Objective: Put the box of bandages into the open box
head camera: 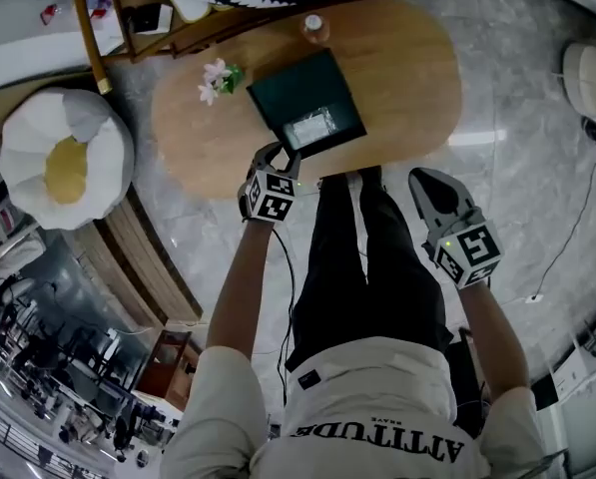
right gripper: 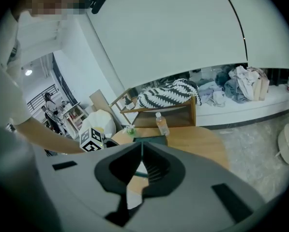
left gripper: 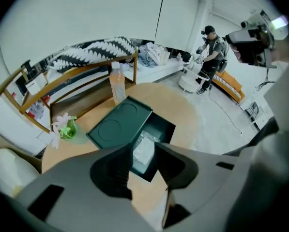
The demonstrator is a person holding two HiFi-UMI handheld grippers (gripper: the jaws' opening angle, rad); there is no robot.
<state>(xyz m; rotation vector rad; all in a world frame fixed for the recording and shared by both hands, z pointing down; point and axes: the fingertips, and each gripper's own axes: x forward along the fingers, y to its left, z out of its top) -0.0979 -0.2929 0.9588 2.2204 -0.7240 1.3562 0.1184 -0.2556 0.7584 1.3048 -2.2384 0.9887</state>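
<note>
On the oval wooden table (head camera: pixel 397 78) a dark green open box (head camera: pixel 352 130) lies beside its lid (head camera: pixel 296 88). The box of bandages (head camera: pixel 314 127), pale and shiny, lies inside it. My left gripper (head camera: pixel 278 155) hovers at the box's near edge. In the left gripper view the left gripper (left gripper: pixel 144 154) is open, and through the gap between its jaws I see the bandages (left gripper: pixel 145 143) down in the green box (left gripper: pixel 164 127), apart from the pads. My right gripper (head camera: pixel 429 185) hangs off the table above the floor. The right gripper (right gripper: pixel 142 146) is shut with nothing in it.
A plastic bottle (head camera: pixel 314 28) stands at the table's far edge and a small flower pot (head camera: pixel 221 76) left of the lid. A white beanbag (head camera: pixel 63 158) and a wooden rack (head camera: pixel 168 28) are at the left. A person (left gripper: pixel 212 47) stands far off.
</note>
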